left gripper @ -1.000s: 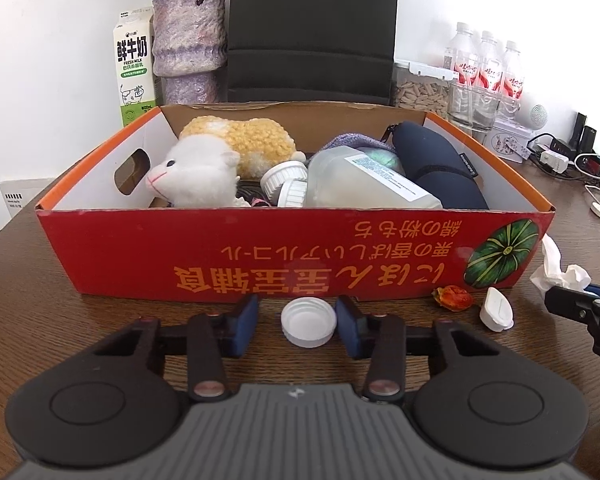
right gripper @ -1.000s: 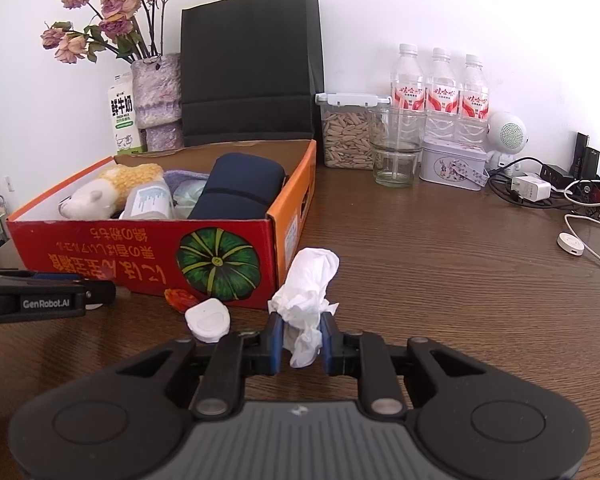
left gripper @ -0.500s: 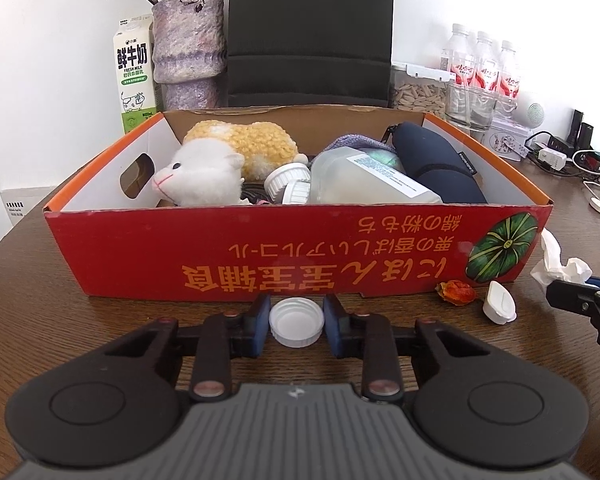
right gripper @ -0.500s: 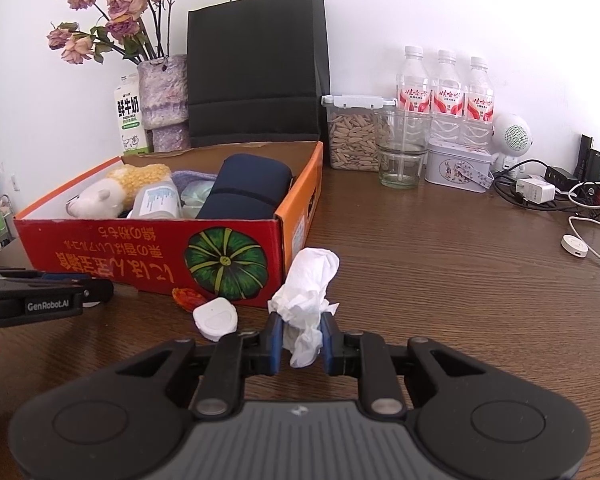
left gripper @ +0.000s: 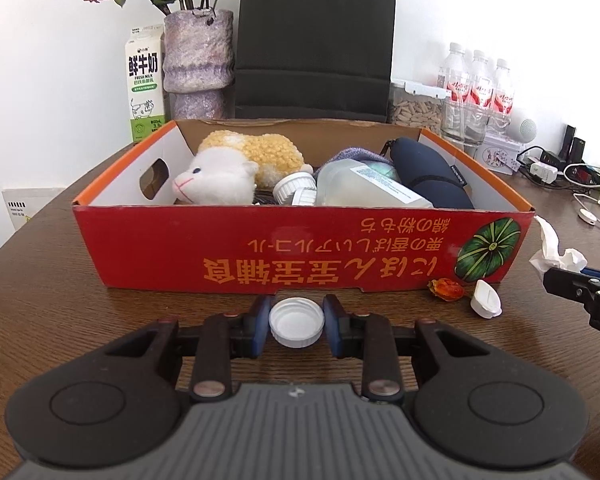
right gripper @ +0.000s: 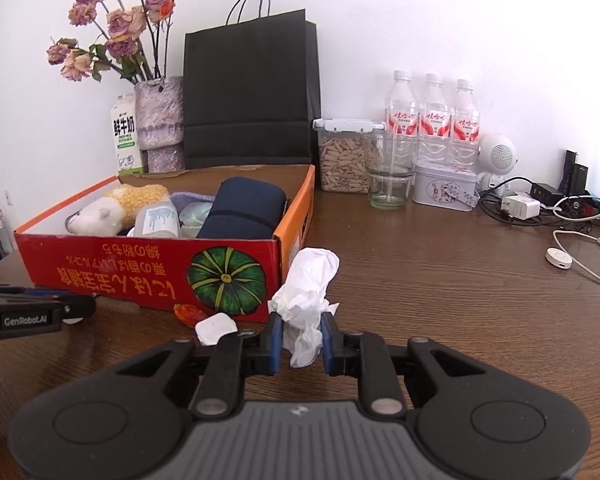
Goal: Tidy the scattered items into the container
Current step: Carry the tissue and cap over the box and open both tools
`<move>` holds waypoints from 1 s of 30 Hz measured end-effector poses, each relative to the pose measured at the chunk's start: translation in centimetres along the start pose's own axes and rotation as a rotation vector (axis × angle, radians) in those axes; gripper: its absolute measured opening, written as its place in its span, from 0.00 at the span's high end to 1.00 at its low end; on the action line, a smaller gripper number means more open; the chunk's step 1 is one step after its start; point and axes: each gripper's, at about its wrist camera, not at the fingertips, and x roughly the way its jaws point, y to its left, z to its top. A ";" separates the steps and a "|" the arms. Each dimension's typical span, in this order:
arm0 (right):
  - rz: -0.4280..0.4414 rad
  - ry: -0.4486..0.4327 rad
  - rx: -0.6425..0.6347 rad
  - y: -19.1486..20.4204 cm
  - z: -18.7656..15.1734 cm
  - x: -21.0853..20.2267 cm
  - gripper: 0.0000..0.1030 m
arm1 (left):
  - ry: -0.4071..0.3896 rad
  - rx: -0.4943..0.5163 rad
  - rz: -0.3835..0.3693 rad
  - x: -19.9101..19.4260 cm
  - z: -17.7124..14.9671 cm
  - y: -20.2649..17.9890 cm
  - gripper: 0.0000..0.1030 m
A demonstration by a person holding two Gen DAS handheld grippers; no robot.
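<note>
Cap (left gripper: 296, 322) clamped in left claw (left gripper: 296, 325) against red box (left gripper: 300, 248) front edge

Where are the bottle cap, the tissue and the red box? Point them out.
bottle cap (left gripper: 296, 322), left wrist view, its hollow centre.
tissue (right gripper: 310, 280), right wrist view, its upper crumpled part.
red box (left gripper: 260, 240), left wrist view, its front wall.

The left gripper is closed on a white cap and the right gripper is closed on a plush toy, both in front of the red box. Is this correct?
Not quite. The right gripper is closed on a crumpled tissue, as the right wrist view shows; the plush toy lies in the red box. The left gripper does hold the white cap.
</note>
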 end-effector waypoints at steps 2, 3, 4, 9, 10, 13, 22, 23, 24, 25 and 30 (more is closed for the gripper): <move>-0.003 -0.016 0.016 0.1 -0.1 -0.6 0.82 | -0.016 -0.003 -0.001 -0.7 -0.1 0.1 0.72; -0.006 -0.028 0.023 0.2 -0.1 -1.0 0.82 | -0.024 -0.005 -0.002 -1.1 -0.1 0.2 0.72; -0.010 -0.040 0.028 0.3 -0.1 -1.3 0.82 | -0.032 -0.010 -0.005 -1.6 -0.3 0.3 0.72; -0.019 -0.080 0.044 0.9 0.0 -2.9 0.82 | -0.085 -0.021 -0.011 -4.0 -0.6 1.0 0.72; -0.020 -0.084 0.042 1.0 0.0 -3.1 0.82 | -0.097 -0.022 -0.012 -4.5 -0.6 1.2 0.72; -0.016 -0.100 0.035 1.8 0.4 -3.8 0.82 | -0.125 -0.029 -0.027 -5.8 -0.3 1.7 0.72; 0.019 -0.155 -0.012 5.1 2.9 -4.5 0.82 | -0.203 -0.046 -0.055 -7.9 1.8 3.4 0.72; 0.021 -0.160 -0.018 5.4 3.2 -4.5 0.82 | -0.209 -0.047 -0.058 -8.0 2.1 3.6 0.72; 0.025 -0.167 -0.023 5.8 3.6 -4.4 0.82 | -0.214 -0.047 -0.062 -8.1 2.3 3.7 0.72; 0.029 -0.173 -0.027 6.1 3.9 -4.3 0.82 | -0.221 -0.046 -0.065 -8.2 2.6 3.9 0.72; 0.054 -0.194 -0.038 7.5 6.1 -2.9 0.82 | -0.250 -0.042 -0.069 -8.0 4.3 4.6 0.72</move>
